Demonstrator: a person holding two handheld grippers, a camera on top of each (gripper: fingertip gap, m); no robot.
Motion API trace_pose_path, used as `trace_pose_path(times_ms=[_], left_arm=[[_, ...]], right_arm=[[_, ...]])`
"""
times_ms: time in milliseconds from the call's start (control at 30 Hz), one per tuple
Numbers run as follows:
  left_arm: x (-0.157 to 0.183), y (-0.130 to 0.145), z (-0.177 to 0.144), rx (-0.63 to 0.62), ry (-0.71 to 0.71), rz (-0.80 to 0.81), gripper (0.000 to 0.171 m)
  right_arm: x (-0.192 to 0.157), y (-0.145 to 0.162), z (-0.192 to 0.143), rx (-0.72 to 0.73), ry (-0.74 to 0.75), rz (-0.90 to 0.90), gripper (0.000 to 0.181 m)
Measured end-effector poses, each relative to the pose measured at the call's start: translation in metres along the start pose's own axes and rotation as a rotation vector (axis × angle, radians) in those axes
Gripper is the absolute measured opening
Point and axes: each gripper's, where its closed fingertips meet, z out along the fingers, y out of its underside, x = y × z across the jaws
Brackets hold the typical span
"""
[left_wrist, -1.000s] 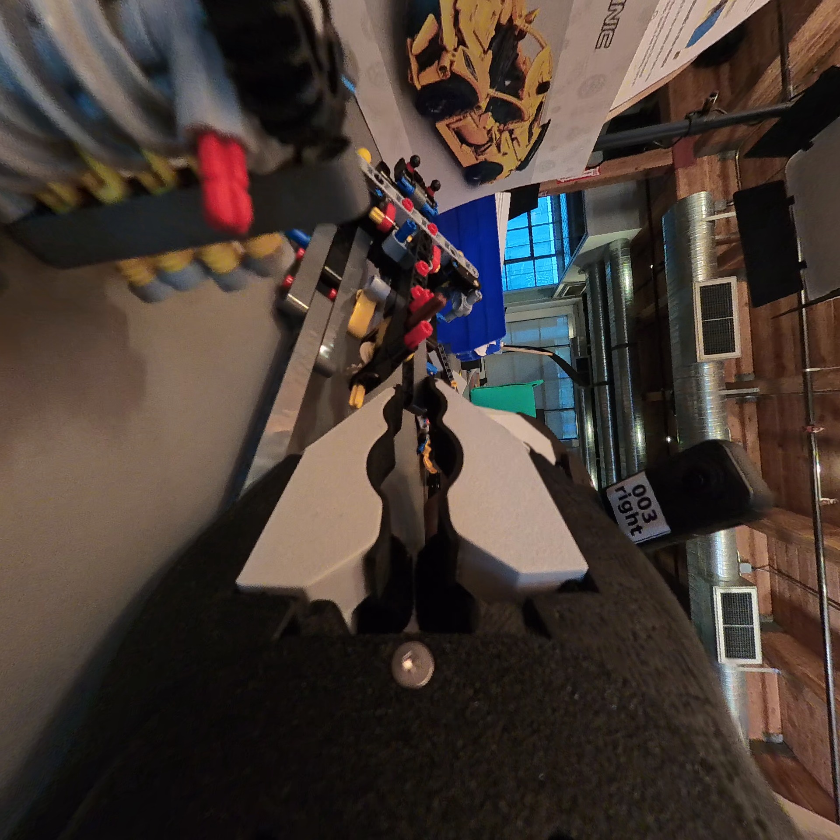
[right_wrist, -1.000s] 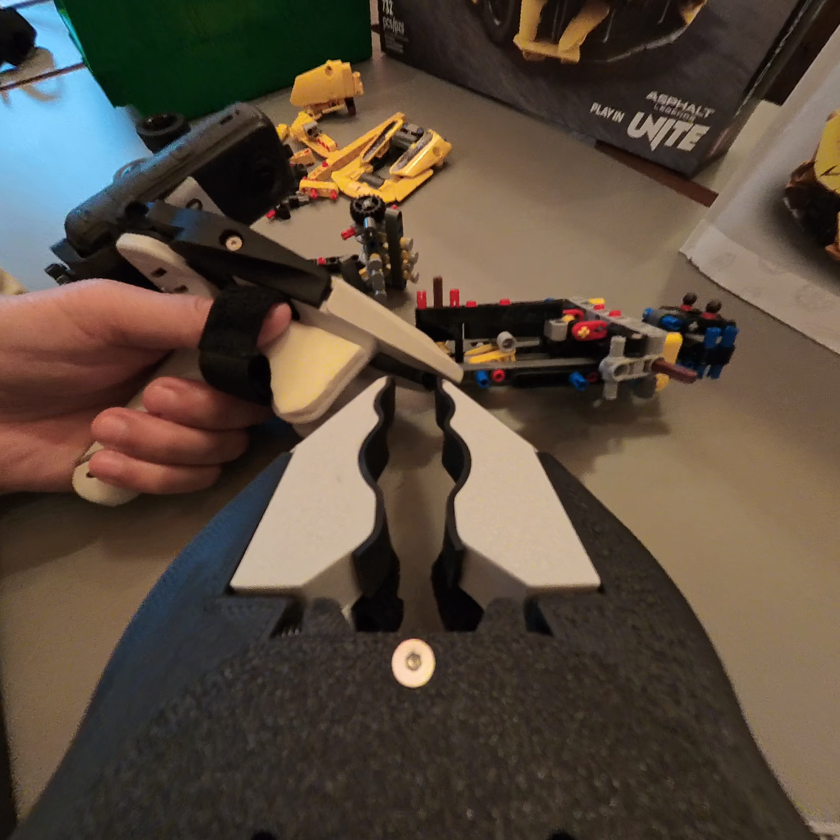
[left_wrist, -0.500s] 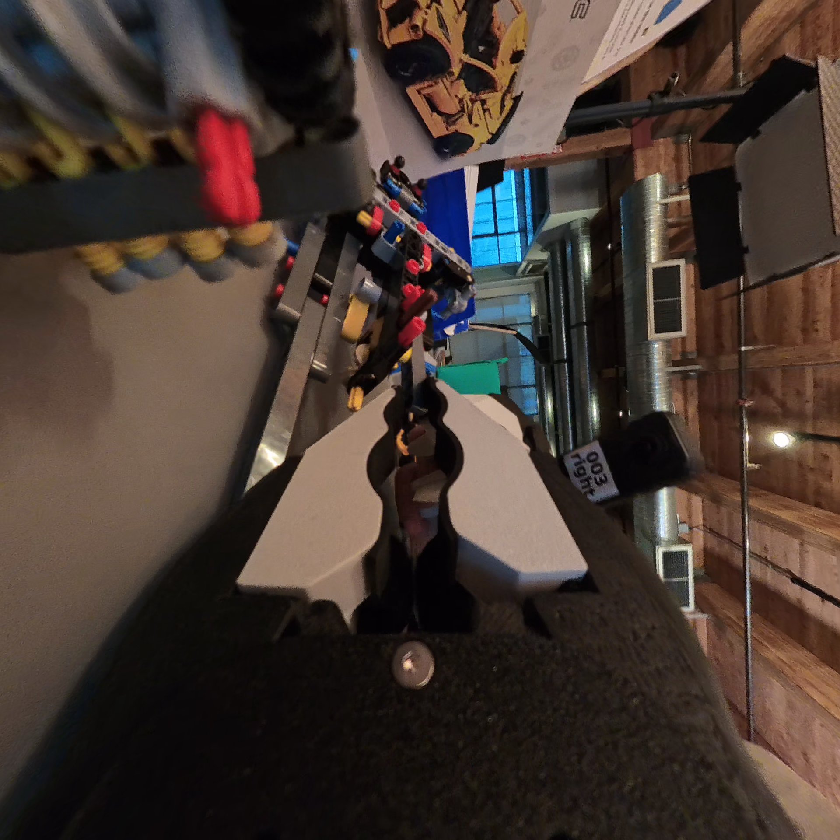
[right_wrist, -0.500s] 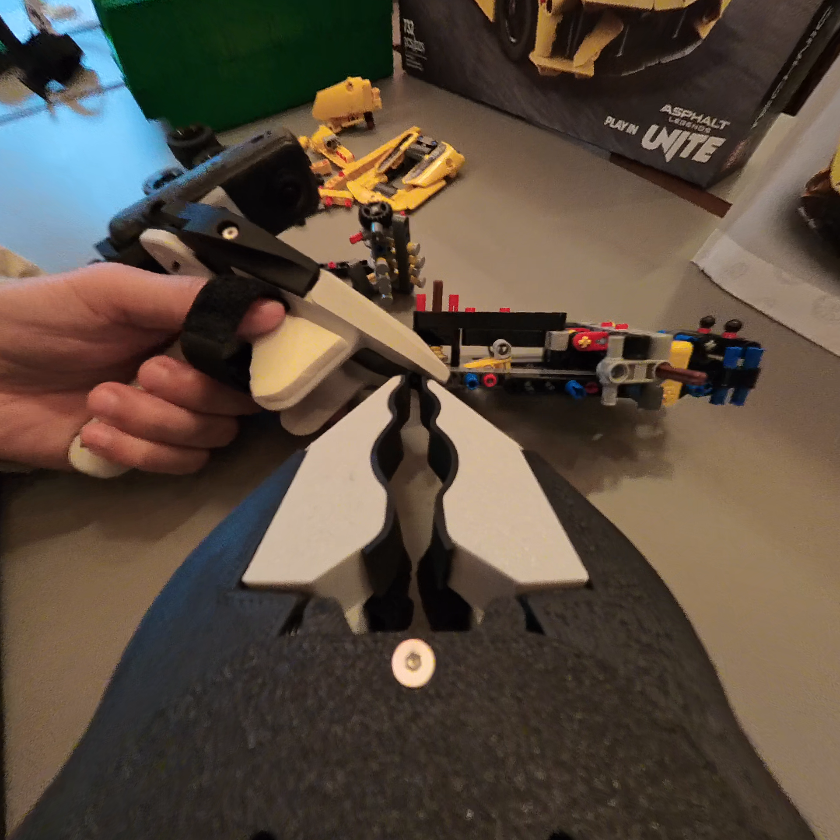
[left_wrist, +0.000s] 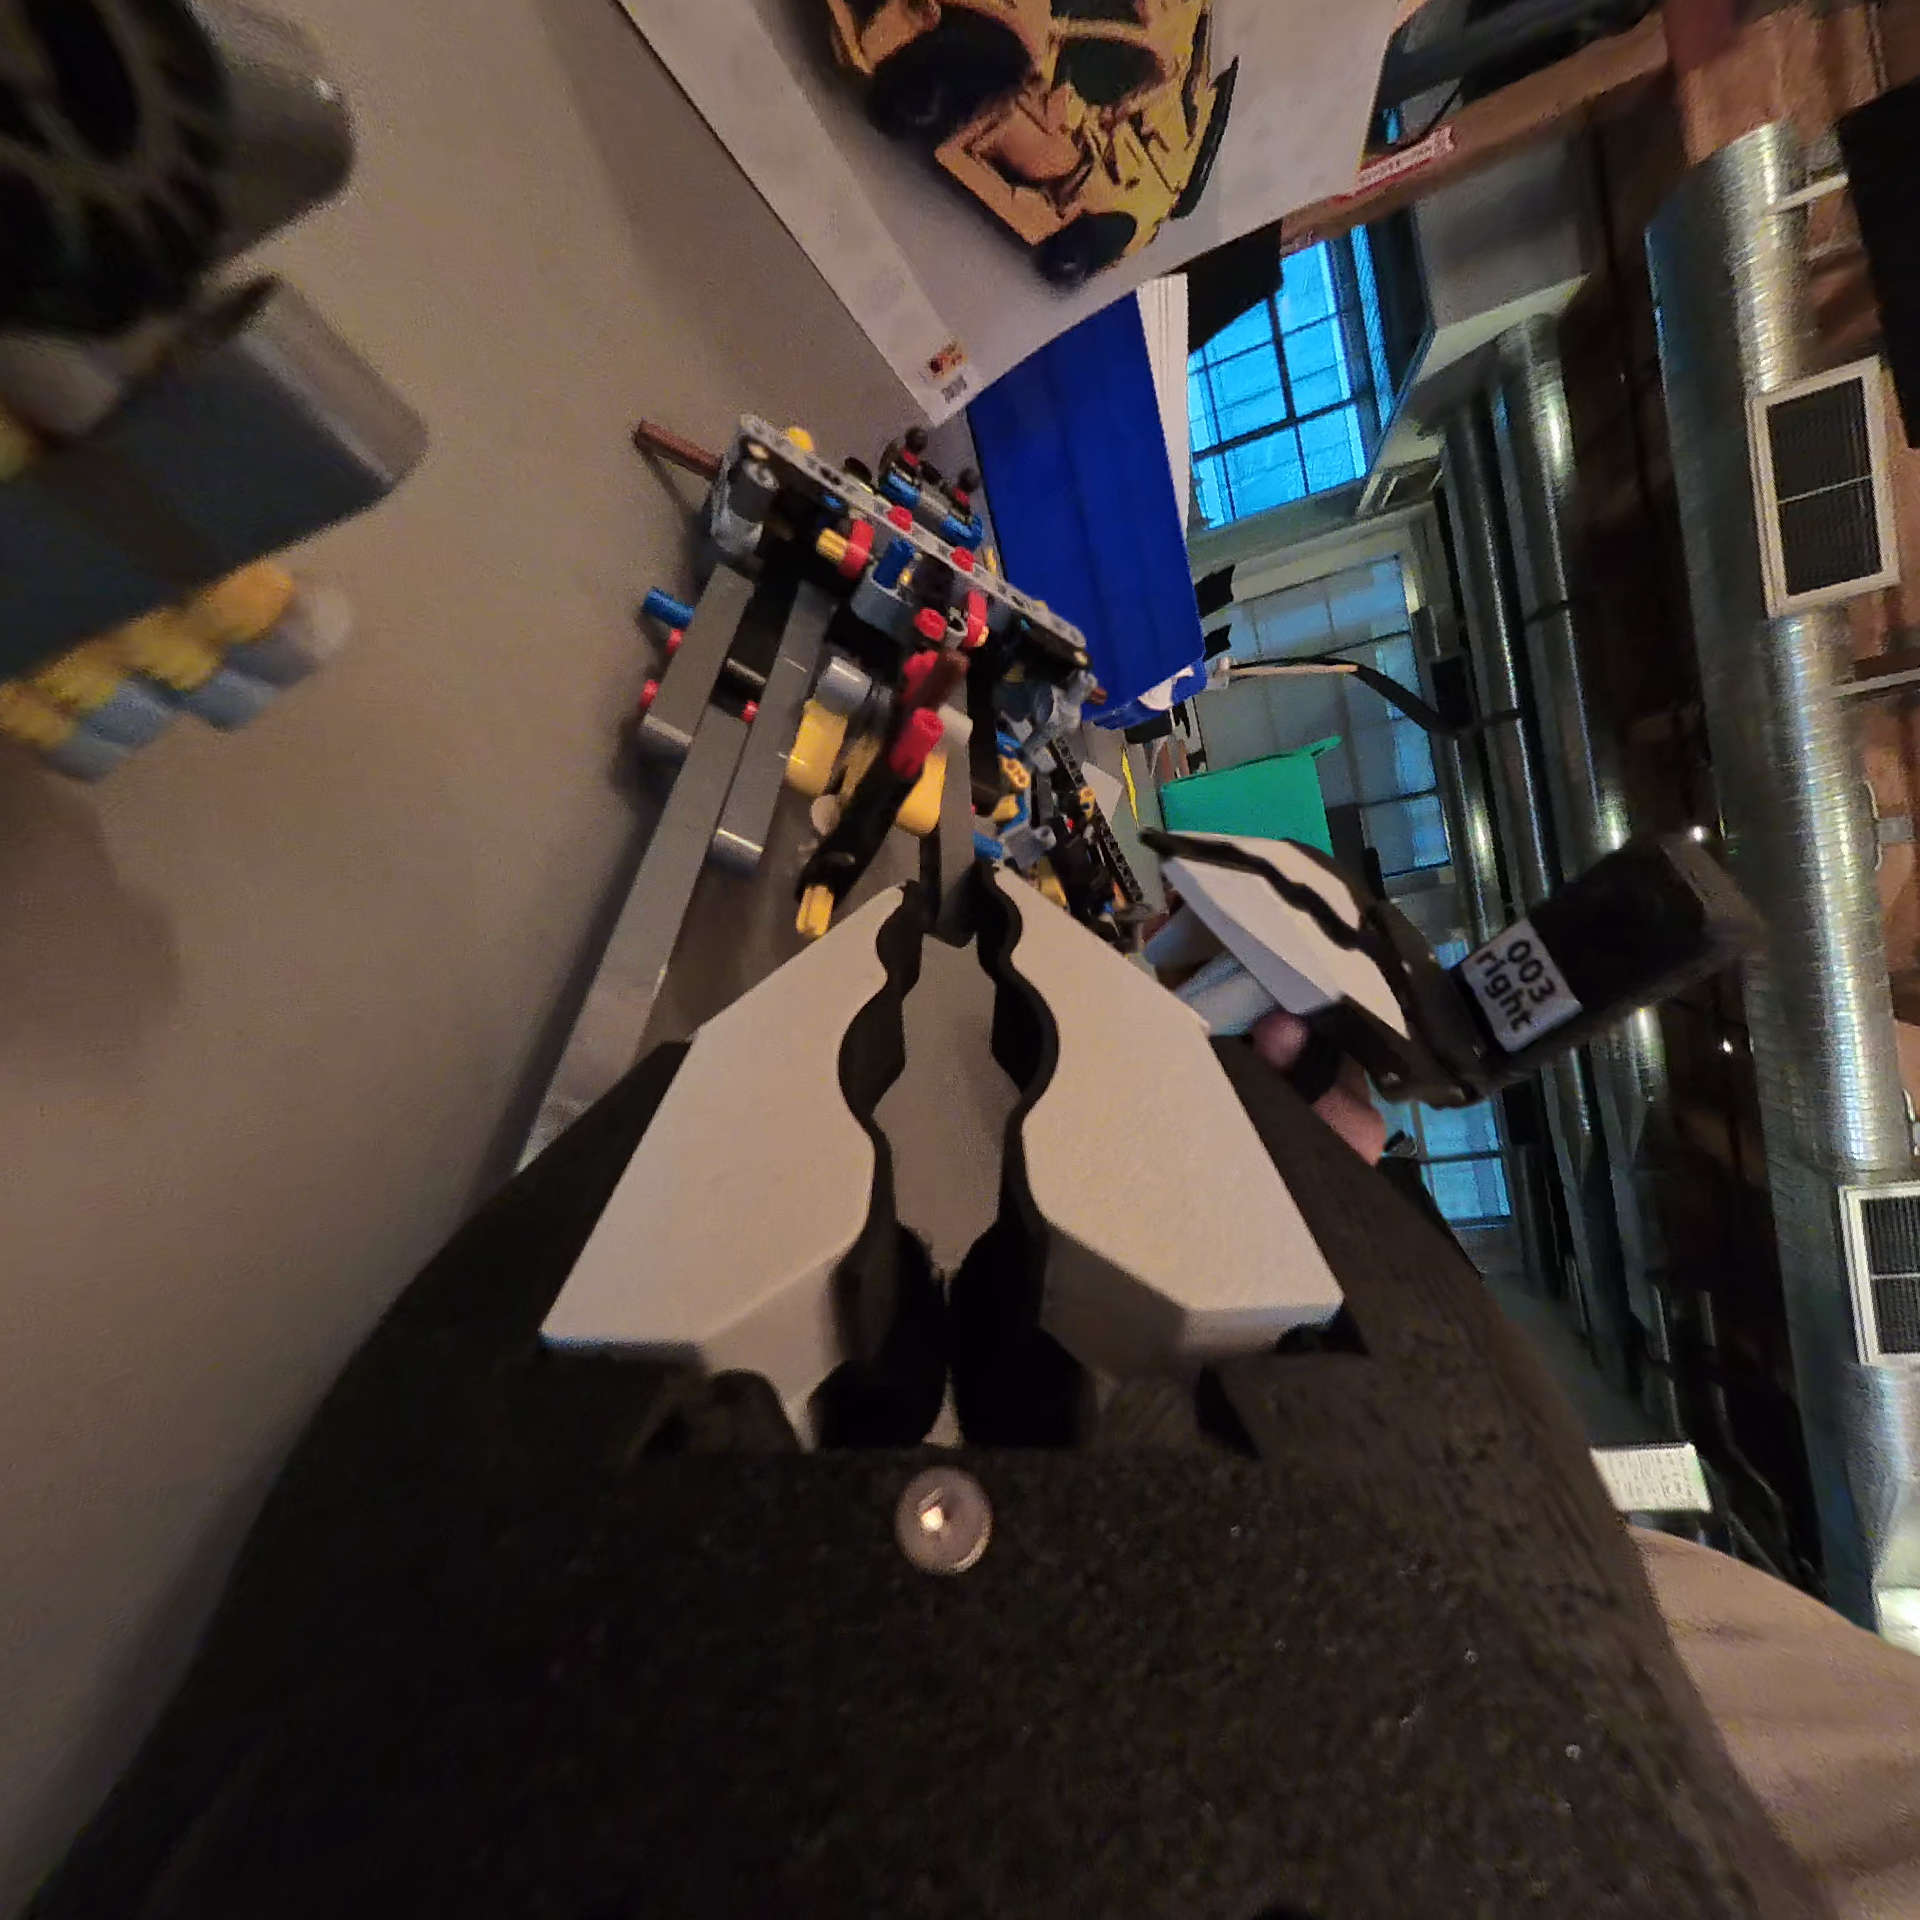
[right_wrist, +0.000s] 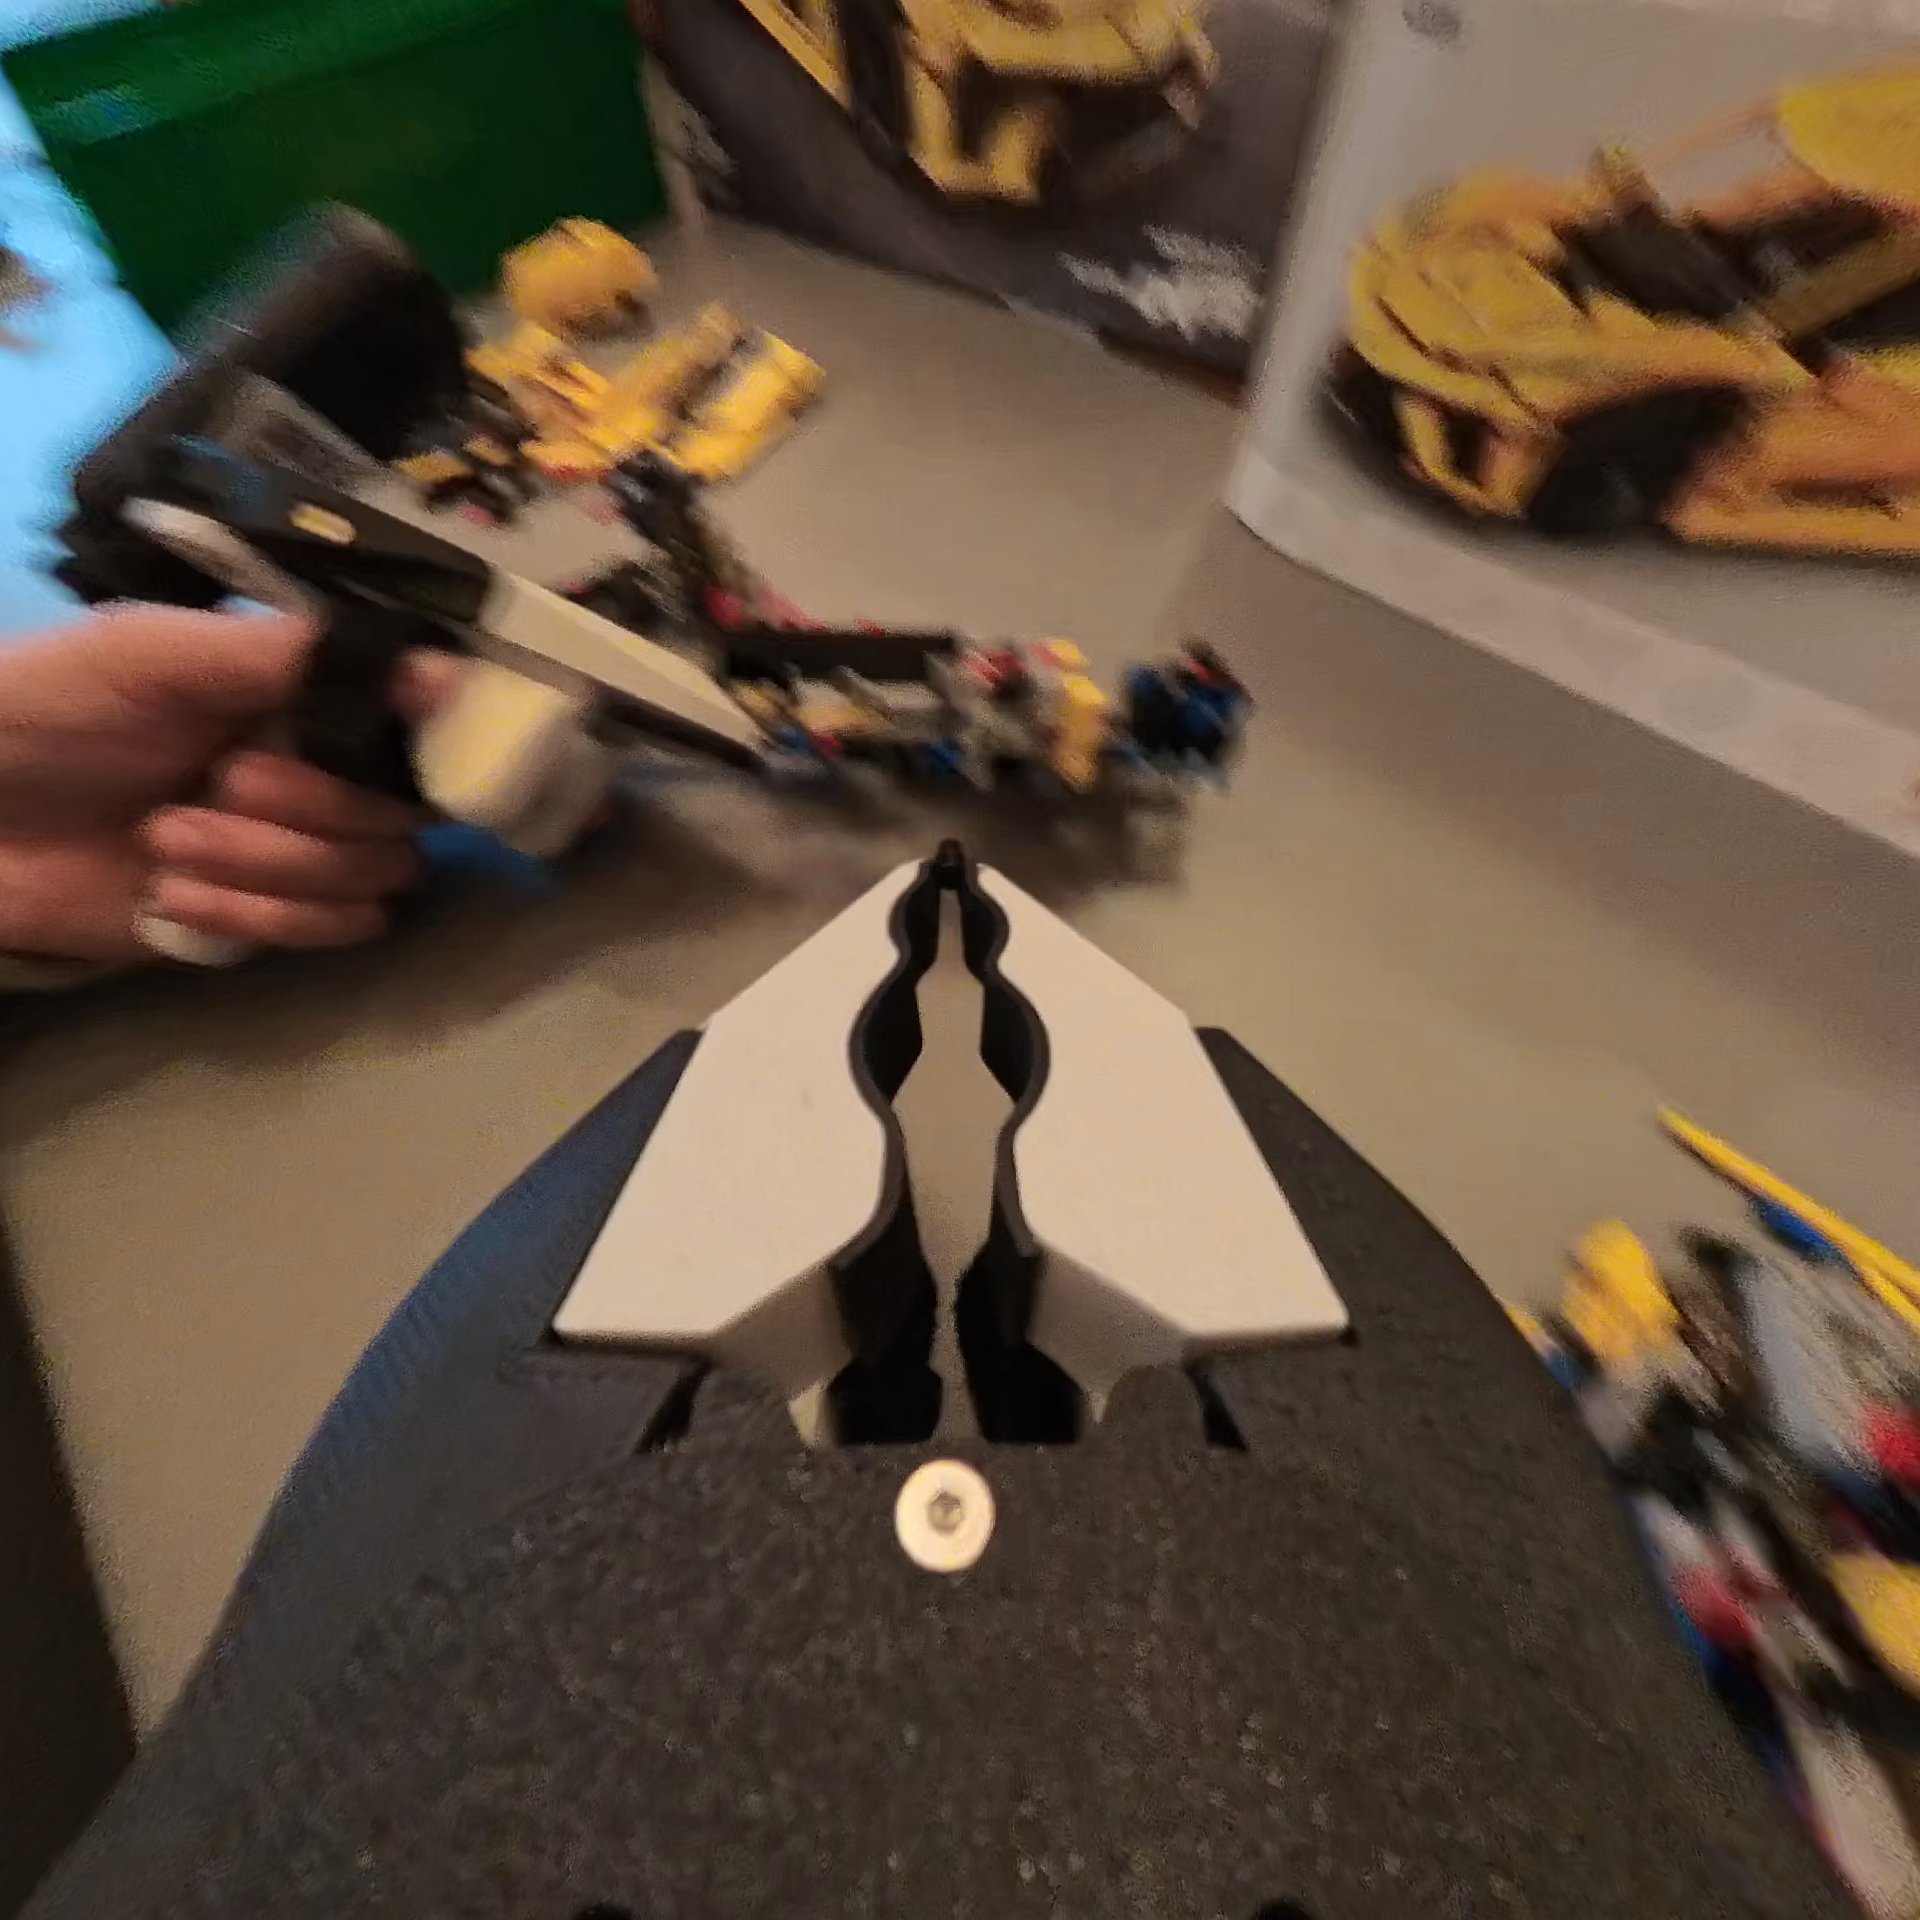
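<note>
**Tool state.** The left gripper (left_wrist: 948, 906) is closed on the near end of the chassis (left_wrist: 862, 644), pinching a thin grey beam at the very tips. The right gripper (right_wrist: 948, 878) is drawn almost shut. A small black piece (right_wrist: 947, 854) appears to be pinched at its tips, though motion blur makes this uncertain.

**Position.** The chassis lies lengthwise on the table (right_wrist: 1403, 935), its far end carrying blue, red and yellow pins. In the right wrist view a hand (right_wrist: 156, 790) holds the left gripper at the left, with its tips on the chassis's left end. The right gripper sits just near of the chassis and apart from it.

**Handling note.** A tip-only hold on a thin beam can let the model pivot, so a square, firm pinch is judged steadier. The small piece is judged easy to drop or tilt.

**Surface.** The table is plain grey and matt. Loose yellow panels (right_wrist: 644, 405) lie far left. A green bin (right_wrist: 312, 156) and a dark box (right_wrist: 987, 156) stand at the far edge. A booklet (right_wrist: 1610, 416) showing a yellow car lies far right. A second assembly (right_wrist: 1766, 1455) lies near right, blurred.

**Room.** The left wrist view shows brick walls, metal ducts (left_wrist: 1714, 520) and windows (left_wrist: 1278, 395).
</note>
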Motion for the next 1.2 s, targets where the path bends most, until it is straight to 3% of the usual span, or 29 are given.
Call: trace_pose_path(times_ms=[133, 200, 267, 333, 500, 600, 700, 967, 1200], left_arm=[[0.001, 0.014, 0.003, -0.072, -0.007, 0.012, 0.010], [0.003, 0.020, 0.006, -0.094, -0.018, 0.037, 0.010], [0.005, 0.026, 0.010, -0.114, -0.008, 0.020, 0.010], [0.006, 0.033, 0.012, -0.135, 0.004, -0.003, 0.010], [0.007, 0.047, 0.011, -0.216, 0.003, 0.015, 0.010], [0.013, 0.058, 0.008, -0.294, 0.027, 0.044, 0.010], [0.018, 0.059, 0.004, -0.311, 0.045, 0.051, 0.010], [0.015, 0.064, 0.002, -0.378, 0.013, 0.146, 0.010], [0.018, 0.063, 0.002, -0.380, 0.046, 0.121, 0.010]], right_arm=[[0.076, 0.052, -0.052, -0.196, 0.242, 0.078, 0.004], [0.092, 0.065, -0.067, -0.220, 0.279, 0.084, 0.004], [0.095, 0.078, -0.070, -0.274, 0.292, 0.081, 0.020], [0.083, 0.064, -0.067, -0.205, 0.300, -0.021, 0.024], [-0.010, 0.015, -0.028, 0.010, 0.268, -0.497, 0.025], [-0.040, 0.031, 0.006, -0.096, 0.243, -0.803, 0.036], [-0.055, 0.039, 0.020, -0.078, 0.212, -0.992, 0.030], [-0.064, 0.032, 0.021, -0.008, 0.213, -1.064, 0.008], [-0.063, 0.031, 0.021, -0.009, 0.236, -1.093, 0.005]])
